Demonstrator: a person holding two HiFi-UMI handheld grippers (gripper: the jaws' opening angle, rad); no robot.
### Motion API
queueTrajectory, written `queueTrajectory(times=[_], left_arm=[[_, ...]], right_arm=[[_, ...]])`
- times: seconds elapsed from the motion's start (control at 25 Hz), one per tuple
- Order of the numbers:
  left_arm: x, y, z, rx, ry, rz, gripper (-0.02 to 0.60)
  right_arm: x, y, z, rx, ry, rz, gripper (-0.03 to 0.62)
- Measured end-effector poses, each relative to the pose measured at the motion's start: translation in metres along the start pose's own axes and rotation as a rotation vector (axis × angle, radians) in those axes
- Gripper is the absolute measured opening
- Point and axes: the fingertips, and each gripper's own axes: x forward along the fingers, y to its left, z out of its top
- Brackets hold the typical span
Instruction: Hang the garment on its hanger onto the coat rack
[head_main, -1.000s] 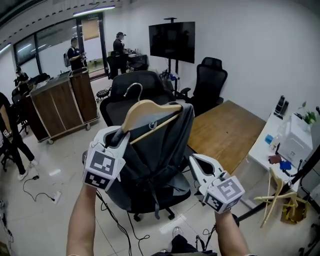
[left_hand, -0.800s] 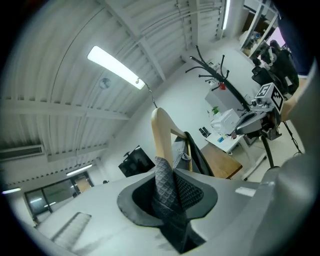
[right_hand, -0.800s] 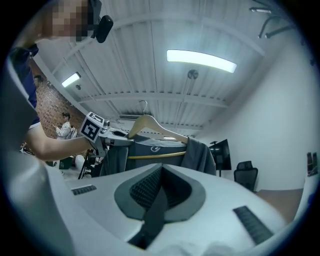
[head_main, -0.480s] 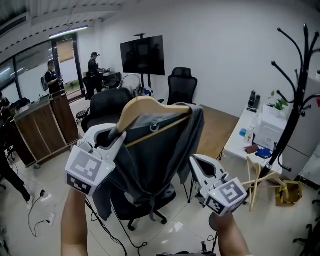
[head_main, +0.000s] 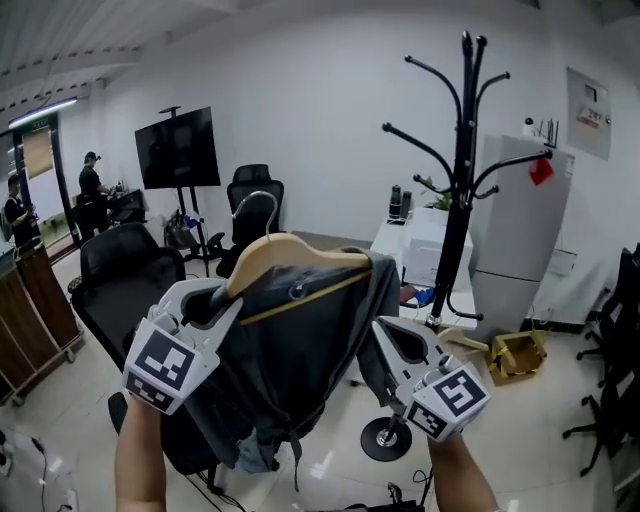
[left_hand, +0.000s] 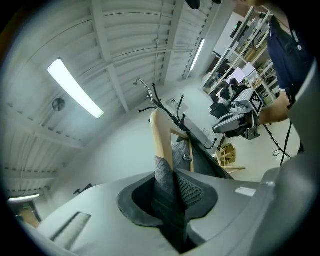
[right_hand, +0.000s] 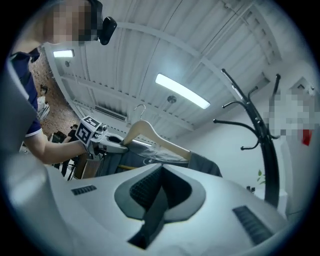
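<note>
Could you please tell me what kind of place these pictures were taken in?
Most likely an office or a meeting room: there is a black flat screen on a stand, a black swivel office chair and a tall black metal coat rack.

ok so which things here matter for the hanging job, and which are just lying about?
Job:
- hanger
- garment draped on it
- coat rack
- left hand-held gripper, shut on the hanger's end

Lying about:
- TV
- chair
- cardboard box
</note>
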Motion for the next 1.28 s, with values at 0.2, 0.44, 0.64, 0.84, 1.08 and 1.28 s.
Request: queueTrajectory(times=[0.2, 0.44, 0.64, 0.84, 1.08, 1.28], left_arm=[[0.042, -0.048, 0.042, 0.000, -0.098, -0.137, 0.080], [0.095, -0.100, 0.107, -0.048, -0.217, -0.261, 0.080], [0.144, -0.144, 0.151, -0.074, -0.254, -0.332, 0.080], [0.201, -0.194, 0.192, -0.106, -0.237, -0.424, 0.080], [0.255, -0.233, 0.233, -0.118, -0.194, -0.450, 0.080], [0.292, -0.248, 0.276, -0.107, -0.184, -0.466, 0.080]], right_arm=[[-0.045, -0.039, 0.014, -0.031, 0.001, -0.100, 0.002], [-0.091, -0.077, 0.028, -0.059, 0.001, -0.210, 0.002], [-0.123, -0.102, 0.032, -0.078, 0.012, -0.295, 0.002], [-0.162, -0.135, 0.038, -0.094, 0.016, -0.383, 0.002], [-0.190, -0.168, 0.048, -0.122, 0.032, -0.438, 0.002], [-0.216, -0.194, 0.058, -0.137, 0.024, -0.485, 0.002]])
